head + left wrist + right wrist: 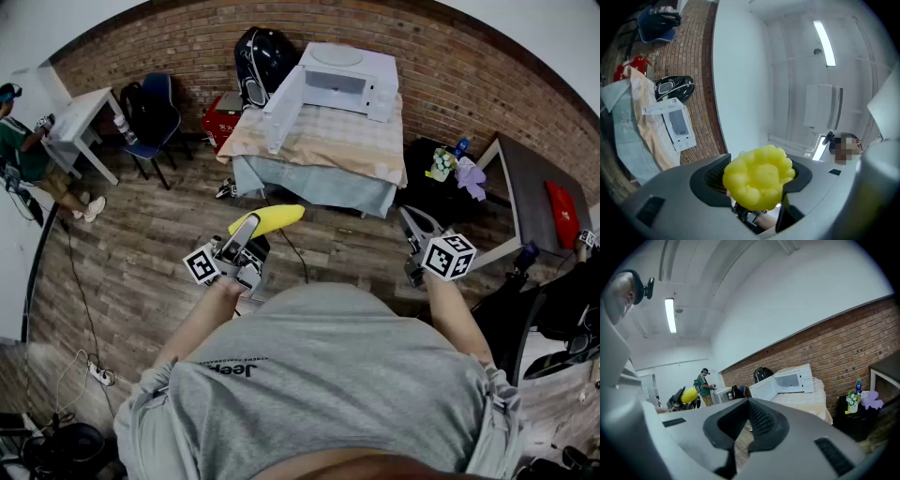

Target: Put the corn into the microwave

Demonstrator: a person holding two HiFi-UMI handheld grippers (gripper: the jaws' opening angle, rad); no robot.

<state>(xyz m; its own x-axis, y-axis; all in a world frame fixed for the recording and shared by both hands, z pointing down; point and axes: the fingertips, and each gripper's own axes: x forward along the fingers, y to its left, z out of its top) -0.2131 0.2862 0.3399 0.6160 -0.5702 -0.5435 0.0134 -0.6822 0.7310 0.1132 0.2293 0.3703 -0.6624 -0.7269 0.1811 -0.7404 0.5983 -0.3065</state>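
Note:
A yellow ear of corn [274, 218] is gripped by my left gripper [253, 225], held out in front of the person and tilted upward. In the left gripper view the corn [759, 177] fills the space between the jaws, end-on. The white microwave [342, 80] stands on a cloth-covered table [319, 141] across the room, its door [281, 108] swung open to the left. It also shows in the left gripper view [677, 124] and the right gripper view [790, 380]. My right gripper [410, 217] is held at the right, its jaws together with nothing in them [749, 404].
Wooden floor lies between the person and the table. A black bag [262, 56] and a red box [223, 122] sit by the table's left. A blue chair [155, 112], a white desk [80, 117] and another person [19, 141] are at far left. A dark table [530, 187] and flowers [450, 164] are at right.

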